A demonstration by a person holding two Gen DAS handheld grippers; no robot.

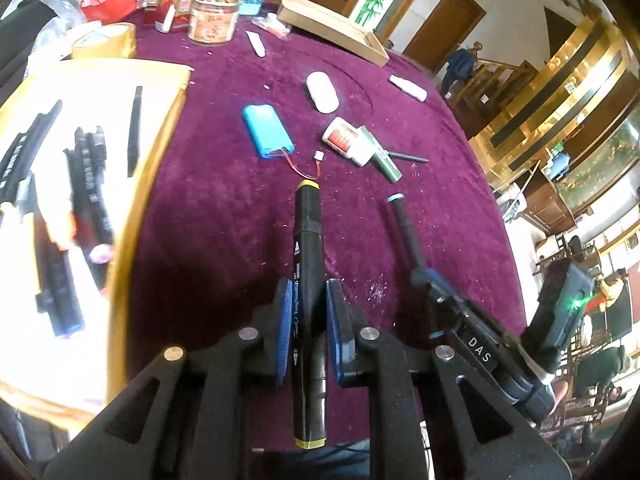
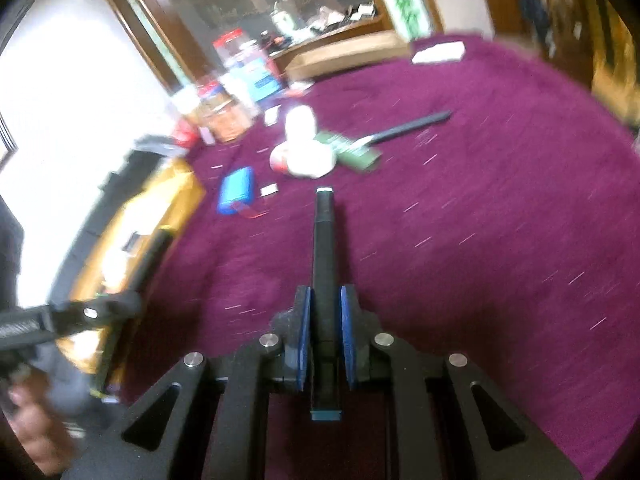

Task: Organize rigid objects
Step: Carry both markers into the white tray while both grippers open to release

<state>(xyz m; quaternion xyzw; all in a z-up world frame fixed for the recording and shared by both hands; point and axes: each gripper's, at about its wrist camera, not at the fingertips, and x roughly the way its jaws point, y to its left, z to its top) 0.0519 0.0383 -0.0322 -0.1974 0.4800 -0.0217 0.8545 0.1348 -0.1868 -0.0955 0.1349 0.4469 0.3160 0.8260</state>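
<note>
My left gripper (image 1: 307, 304) is shut on a black marker with yellow end bands (image 1: 307, 240), held above the purple tablecloth (image 1: 224, 220) and pointing away from me. To its right in the left wrist view, my right gripper (image 1: 430, 280) grips a black marker with blue end bands (image 1: 406, 224). The right wrist view shows that right gripper (image 2: 325, 312) shut on the same blue-banded marker (image 2: 325, 240), lengthwise between its blue pads. At the left lies a shallow yellow-rimmed tray (image 1: 160, 152) with several black pens (image 1: 86, 168) on its white floor.
On the cloth ahead lie a blue battery pack with red wire (image 1: 267, 131), a white oval case (image 1: 322, 91), a white glue bottle (image 1: 352, 140), a green stick (image 1: 386, 164) and a thin black pen (image 2: 412, 125). Jars (image 1: 212, 12), a tape roll (image 1: 106, 40) and a cardboard lid (image 1: 332, 26) crowd the far edge.
</note>
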